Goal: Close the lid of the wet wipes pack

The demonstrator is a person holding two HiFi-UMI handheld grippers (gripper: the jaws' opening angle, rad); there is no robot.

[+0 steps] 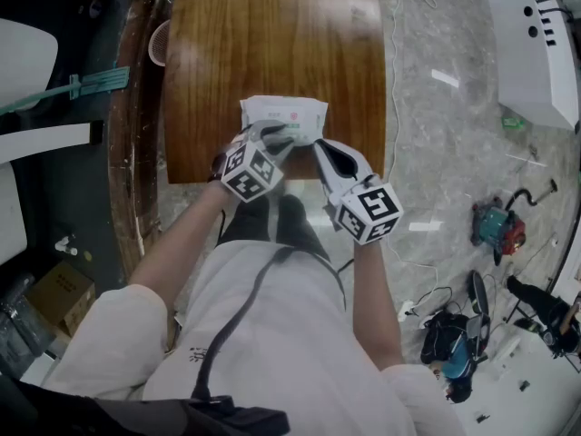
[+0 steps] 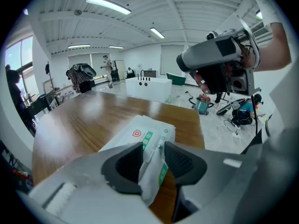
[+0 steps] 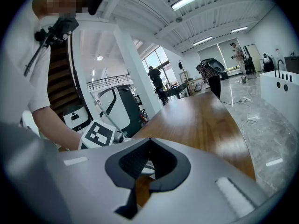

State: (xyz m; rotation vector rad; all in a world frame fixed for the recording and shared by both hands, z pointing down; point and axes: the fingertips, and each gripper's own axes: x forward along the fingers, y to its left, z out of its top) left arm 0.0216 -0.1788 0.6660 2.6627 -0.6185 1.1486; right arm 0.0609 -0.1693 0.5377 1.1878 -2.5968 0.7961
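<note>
One pack of wet wipes [image 1: 283,116], white with green print, flat on the desk [image 1: 272,34] close to its near edge, long side running left to right. Near end of the pack between the fingers [image 2: 124,164] of the left gripper [image 1: 275,142]: fingers apart, one on each side of that end and close against it, with no squeeze to be seen. Lid flat or raised: not readable in any view. Just right of that, the right gripper [image 1: 320,145], tips by the pack's near right corner, fingers clenched tip to tip with nothing held; through the hollow behind the tips, only a strip of desk and a bit of white. Both grippers reaching in from the near side. Beyond the pack, brown wood running to the far edge. Right of the desk, grey marbled floor [image 1: 454,107] with loose cables [image 1: 427,271], a red and teal machine [image 1: 497,227] and, at the far right, a white counter [image 1: 531,34]. Left of the desk, at the near left, a cardboard box [image 1: 59,291].
</note>
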